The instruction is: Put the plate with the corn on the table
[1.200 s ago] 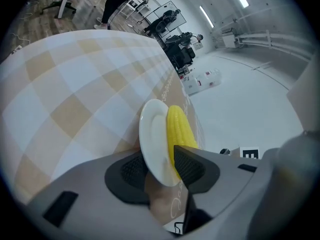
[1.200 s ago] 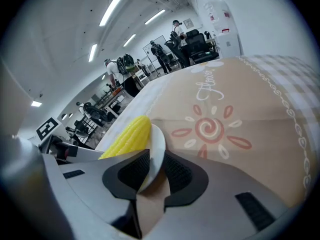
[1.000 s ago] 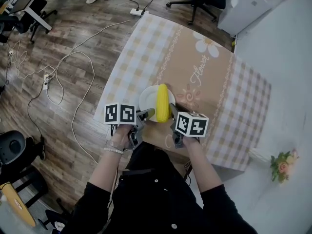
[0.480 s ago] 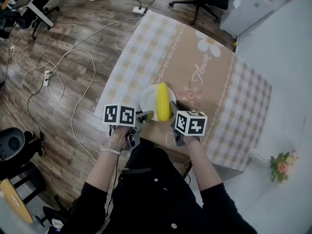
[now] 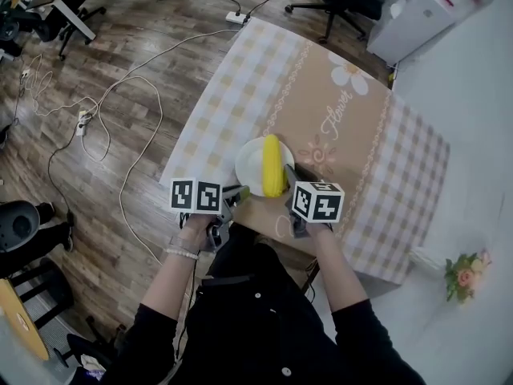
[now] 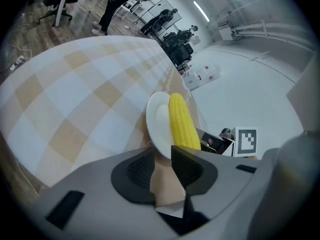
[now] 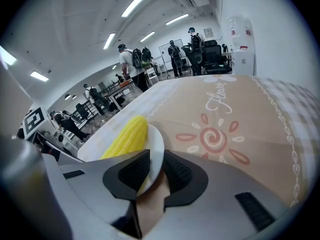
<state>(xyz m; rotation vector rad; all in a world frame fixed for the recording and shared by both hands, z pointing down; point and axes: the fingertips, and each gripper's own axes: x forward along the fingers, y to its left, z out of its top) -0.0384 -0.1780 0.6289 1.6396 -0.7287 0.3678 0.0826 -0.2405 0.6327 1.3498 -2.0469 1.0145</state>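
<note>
Round white plate (image 5: pixel 250 164), glossy and shallow, bearing one yellow corn (image 5: pixel 273 165) cob laid lengthwise across its middle, kernels in neat rows; placed over the checked and floral cloth of the table (image 5: pixel 345 127), near the table's 6 o'clock edge, whether resting or raised not discernible. Left gripper (image 6: pixel 161 153) at the plate's 7 o'clock, jaws spread and just now closing, rim at the mouth of the gap, pads not pressing. Right gripper (image 7: pixel 156 155) at 4 o'clock, jaws pinching the plate's rim.
</note>
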